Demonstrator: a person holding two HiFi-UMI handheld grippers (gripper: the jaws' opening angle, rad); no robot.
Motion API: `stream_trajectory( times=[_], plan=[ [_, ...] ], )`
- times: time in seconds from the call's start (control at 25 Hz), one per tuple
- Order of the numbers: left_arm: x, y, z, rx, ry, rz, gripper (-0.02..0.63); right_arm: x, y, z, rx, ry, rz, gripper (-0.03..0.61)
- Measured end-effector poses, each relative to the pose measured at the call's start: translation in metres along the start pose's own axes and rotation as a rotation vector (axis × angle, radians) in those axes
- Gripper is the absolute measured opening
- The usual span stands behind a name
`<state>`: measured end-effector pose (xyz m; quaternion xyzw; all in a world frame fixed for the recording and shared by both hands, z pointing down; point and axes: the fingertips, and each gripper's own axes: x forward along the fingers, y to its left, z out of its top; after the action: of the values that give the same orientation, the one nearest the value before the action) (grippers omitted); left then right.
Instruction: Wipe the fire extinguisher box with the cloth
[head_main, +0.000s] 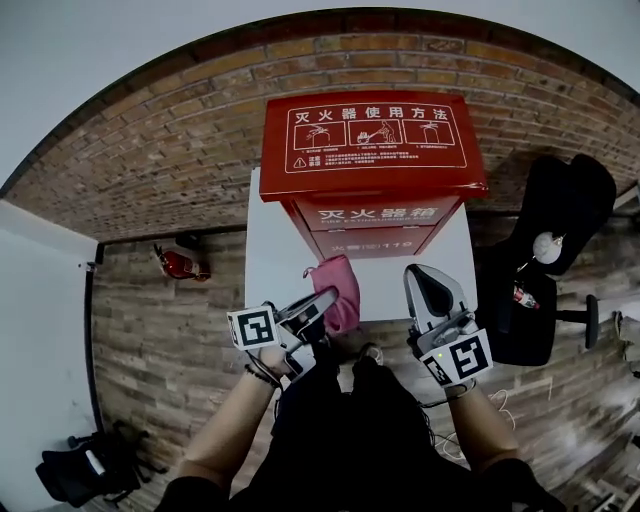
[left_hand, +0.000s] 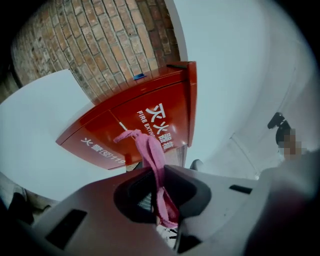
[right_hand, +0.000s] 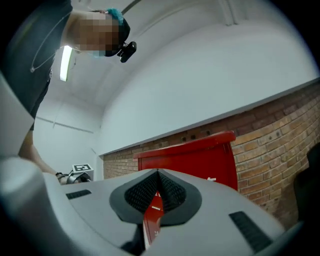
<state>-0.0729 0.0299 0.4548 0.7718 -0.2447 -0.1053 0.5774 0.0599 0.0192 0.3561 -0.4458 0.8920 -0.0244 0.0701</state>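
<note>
Pinching the pink cloth (left_hand: 150, 150) in the left claw (head_main: 322, 303), jaws clamping tight on a fold, loose end sticking out forward past the tips. Hanging close in front of the red fire extinguisher box (head_main: 372, 150), standing directly ahead of this claw against the brick wall (head_main: 150, 150). Holding nothing in the right claw (right_hand: 157, 176), jaws meeting at the tips, pointing at the same box straight ahead, near but apart from it.

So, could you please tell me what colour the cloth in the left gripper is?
Pink; the cloth shows best in the left gripper view.
</note>
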Motion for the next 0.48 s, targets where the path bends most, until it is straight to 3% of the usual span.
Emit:
stream_trajectory(
  times=[0.16, 0.32, 0.48],
  plan=[
    [0.009, 0.058, -0.012, -0.031, 0.043, 0.059, 0.06, -0.01, 0.007, -0.031, 0.041, 0.058, -0.008, 0.018],
    [0.017, 0.117, -0.027, -0.147, 0.076, 0.078, 0.06, -0.018, 0.009, -0.053, 0.069, 0.108, -0.046, 0.018],
    [0.032, 0.175, -0.03, -0.099, 0.135, 0.123, 0.06, -0.022, 0.005, -0.068, 0.106, 0.122, -0.099, 0.018]
  ],
)
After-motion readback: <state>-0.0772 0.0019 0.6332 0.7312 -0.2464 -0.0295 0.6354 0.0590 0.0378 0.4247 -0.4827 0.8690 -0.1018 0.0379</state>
